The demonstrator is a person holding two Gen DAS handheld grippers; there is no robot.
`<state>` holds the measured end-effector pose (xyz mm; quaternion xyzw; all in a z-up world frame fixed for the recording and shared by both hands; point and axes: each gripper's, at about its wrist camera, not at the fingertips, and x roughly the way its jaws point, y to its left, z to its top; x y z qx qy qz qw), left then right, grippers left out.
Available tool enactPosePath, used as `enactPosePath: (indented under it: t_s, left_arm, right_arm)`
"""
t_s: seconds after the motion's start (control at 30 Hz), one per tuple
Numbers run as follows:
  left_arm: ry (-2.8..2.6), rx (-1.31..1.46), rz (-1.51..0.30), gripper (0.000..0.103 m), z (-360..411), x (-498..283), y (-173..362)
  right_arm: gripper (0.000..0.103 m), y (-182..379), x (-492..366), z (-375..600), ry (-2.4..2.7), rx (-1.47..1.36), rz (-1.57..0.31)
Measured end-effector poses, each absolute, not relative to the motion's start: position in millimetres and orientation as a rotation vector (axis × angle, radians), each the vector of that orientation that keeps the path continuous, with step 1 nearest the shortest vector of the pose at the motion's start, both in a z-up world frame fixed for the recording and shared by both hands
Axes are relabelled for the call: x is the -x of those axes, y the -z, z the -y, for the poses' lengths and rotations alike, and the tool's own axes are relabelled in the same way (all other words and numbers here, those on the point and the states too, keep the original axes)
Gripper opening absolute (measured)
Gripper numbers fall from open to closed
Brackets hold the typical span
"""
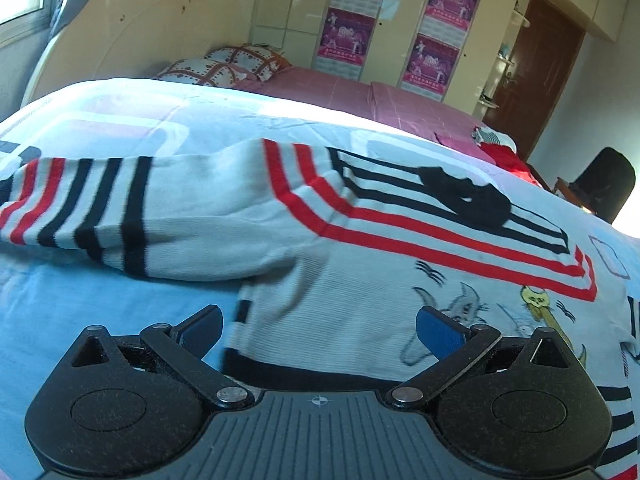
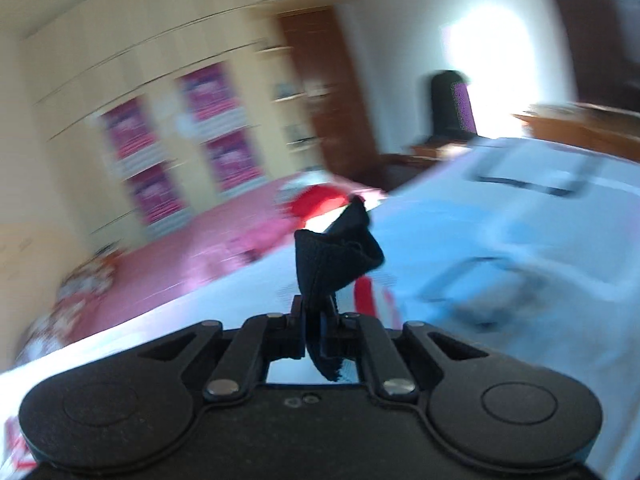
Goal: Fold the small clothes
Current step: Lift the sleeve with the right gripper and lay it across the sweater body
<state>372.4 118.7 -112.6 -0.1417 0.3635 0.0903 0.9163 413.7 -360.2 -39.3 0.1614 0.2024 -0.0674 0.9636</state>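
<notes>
Looking along your left gripper (image 1: 320, 326), you have its blue pads spread wide and touching nothing, poised just above the near hem of the small sweater (image 1: 328, 240). That sweater lies spread on the pale blue bedcover (image 1: 80, 312): white knit with red and black stripes, cartoon cats printed on the front, and one striped sleeve (image 1: 80, 208) already laid across the body toward the left of the view. The black-edged hem (image 1: 304, 374) sits right below your open jaws, so that is the nearest place to take hold. Farther back are the pink sheet (image 1: 320, 88) and a patterned pillow (image 1: 224, 66).

Turning to the right wrist view, everything beyond the tool is smeared with motion. Your right gripper (image 2: 316, 316) is pressed together, pinching a bunched fold of black knit fabric (image 2: 336, 252) that stands up between the fingers; a strip of red (image 2: 362, 296) hangs just behind it. It looks like a dark-trimmed edge of the same sweater, though the blur keeps that from being certain.

Expect the knit to be light, soft and floppy. It will drape and stretch rather than hold a crease, so grip doubled edges such as the hem, cuff or collar trim, where the fabric is thickest, and keep both corners level to stop the body sagging.
</notes>
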Motion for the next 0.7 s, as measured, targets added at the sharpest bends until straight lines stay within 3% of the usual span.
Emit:
enactPosePath:
  t_s: [0.33,0.37,0.43,0.47,0.63,0.67,0.7]
  left_arm:
    - [-0.253,0.274,-0.75,0.103,-172.0,-351.1,118.1]
    - [-0.254,0.275,-0.75,0.103,-173.9,-349.4,118.4]
    - [-0.243,0.278,-0.756,0.103,-175.0,-350.0,119.1]
    - [-0.229,0.287,-0.756,0.103,-173.5,-351.8,118.9]
    - [-0.06,0.365,-0.738,0.102,-137.1,-380.8,116.0]
    - [-0.006,0.387,-0.727,0.092,-124.4,-390.1,114.8]
    - [0.054,0.413,-0.727,0.074,-110.5,-401.1,114.6]
  right_arm:
    - [0.01,99.2,-456.5,164.2,-0.259,-0.125,-0.656]
    - [0.02,112.1,-460.6,151.4,-0.278,-0.08,-0.707]
    - [0.027,119.3,-452.9,124.9,-0.277,0.049,-0.72]
    - [0.04,113.0,-443.7,118.7,-0.271,0.099,-0.688]
    - [0.041,79.4,-398.5,151.5,-0.272,0.024,-0.577]
    - [0.041,75.7,-389.1,163.0,-0.25,0.003,-0.568]
    - [0.042,72.6,-384.0,176.1,-0.223,-0.018,-0.566]
